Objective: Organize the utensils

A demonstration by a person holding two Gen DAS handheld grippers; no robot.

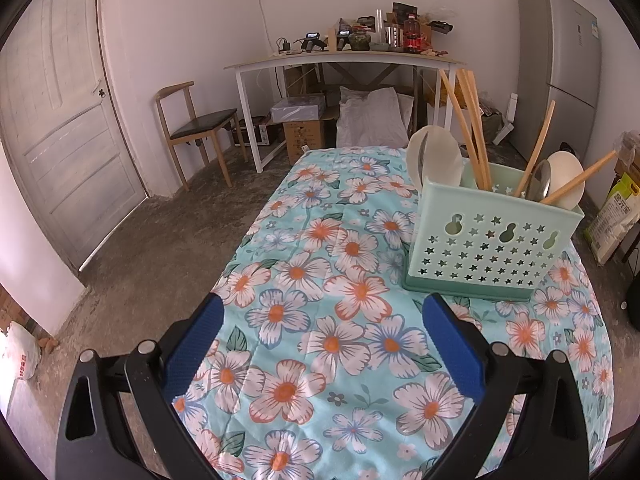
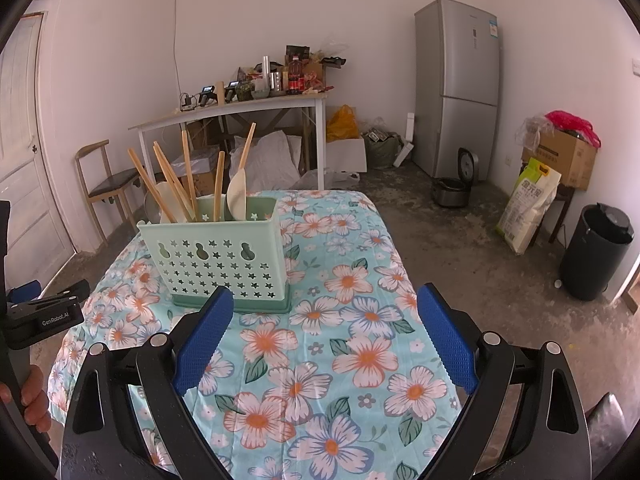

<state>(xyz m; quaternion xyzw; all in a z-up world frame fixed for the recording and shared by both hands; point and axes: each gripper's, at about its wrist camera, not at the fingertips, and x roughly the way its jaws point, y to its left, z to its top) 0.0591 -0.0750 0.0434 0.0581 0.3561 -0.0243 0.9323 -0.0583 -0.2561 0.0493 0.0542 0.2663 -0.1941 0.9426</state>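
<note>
A mint-green utensil holder (image 1: 490,240) with star-shaped holes stands upright on the floral tablecloth (image 1: 320,340), right of centre in the left wrist view. Wooden chopsticks (image 1: 468,128) and white spoons (image 1: 436,162) stick out of it. My left gripper (image 1: 324,312) hovers open over the cloth, just short of the holder's near left corner, holding nothing. In the right wrist view the holder (image 2: 218,252) sits ahead and left, with chopsticks (image 2: 186,176) and a spoon (image 2: 237,196) inside. My right gripper (image 2: 326,304) is open and empty, its left finger (image 2: 204,340) near the holder's base.
The other gripper's black body (image 2: 40,316) and a person's hand (image 2: 34,398) show at the left edge. Beyond the table stand a wooden chair (image 1: 196,128), a cluttered white desk (image 1: 344,60), a grey fridge (image 2: 458,88) and a black bin (image 2: 596,252).
</note>
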